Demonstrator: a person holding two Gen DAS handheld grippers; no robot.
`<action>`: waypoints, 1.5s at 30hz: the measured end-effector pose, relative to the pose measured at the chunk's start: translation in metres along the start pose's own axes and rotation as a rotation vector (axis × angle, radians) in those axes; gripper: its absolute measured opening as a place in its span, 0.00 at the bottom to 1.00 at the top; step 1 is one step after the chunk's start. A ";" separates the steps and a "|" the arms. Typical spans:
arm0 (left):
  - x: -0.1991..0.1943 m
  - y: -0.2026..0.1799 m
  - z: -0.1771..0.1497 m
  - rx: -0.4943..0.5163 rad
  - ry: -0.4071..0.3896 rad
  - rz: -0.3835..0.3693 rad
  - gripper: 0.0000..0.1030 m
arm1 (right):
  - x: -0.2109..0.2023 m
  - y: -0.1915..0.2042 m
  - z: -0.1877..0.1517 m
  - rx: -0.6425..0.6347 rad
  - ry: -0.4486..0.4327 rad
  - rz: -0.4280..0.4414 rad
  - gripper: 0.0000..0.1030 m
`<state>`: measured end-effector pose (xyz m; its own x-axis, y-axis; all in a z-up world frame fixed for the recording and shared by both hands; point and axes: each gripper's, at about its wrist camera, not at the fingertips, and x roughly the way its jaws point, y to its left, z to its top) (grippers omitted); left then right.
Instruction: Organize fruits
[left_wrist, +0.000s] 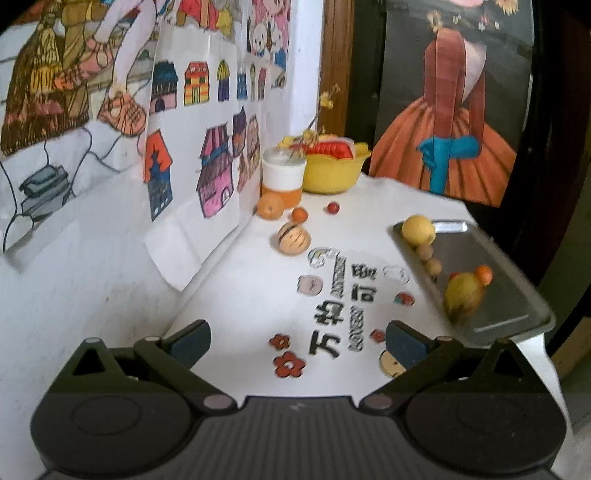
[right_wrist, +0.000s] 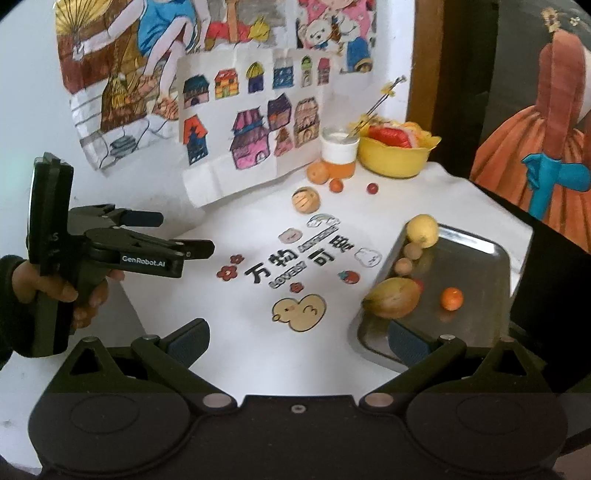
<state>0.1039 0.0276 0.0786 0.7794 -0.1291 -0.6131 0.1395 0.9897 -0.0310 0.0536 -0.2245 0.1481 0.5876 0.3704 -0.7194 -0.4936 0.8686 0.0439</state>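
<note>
White table's steel tray (right_wrist: 476, 251) holds mango (right_wrist: 393, 302), lemon (right_wrist: 423, 229), tangerine (right_wrist: 451, 298); both jaws gape empty.

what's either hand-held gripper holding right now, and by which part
Nothing. The left hand-held gripper and right hand-held gripper are both open and empty above the table.

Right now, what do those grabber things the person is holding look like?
Each is black plastic with two fingers tipped in dark blue pads. The left gripper has a pistol-style handle, white "GenRobot.AI" lettering on its side and a flat black block standing above the handle. The hand gripping it comes out of a dark sleeve. The right gripper shows round silver rivets and two big round discs at its base.
</note>
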 end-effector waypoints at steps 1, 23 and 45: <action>0.003 0.001 0.000 0.005 0.010 0.005 1.00 | 0.004 0.002 0.003 -0.004 0.007 0.005 1.00; 0.075 0.009 0.047 -0.037 0.011 -0.006 1.00 | 0.062 -0.025 0.159 -0.032 -0.032 0.065 1.00; 0.179 0.024 0.081 -0.105 -0.034 0.069 1.00 | 0.250 -0.123 0.217 0.107 -0.001 0.109 0.96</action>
<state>0.2958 0.0229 0.0321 0.8056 -0.0609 -0.5894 0.0219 0.9971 -0.0731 0.4005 -0.1673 0.1136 0.5347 0.4643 -0.7060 -0.4834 0.8534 0.1951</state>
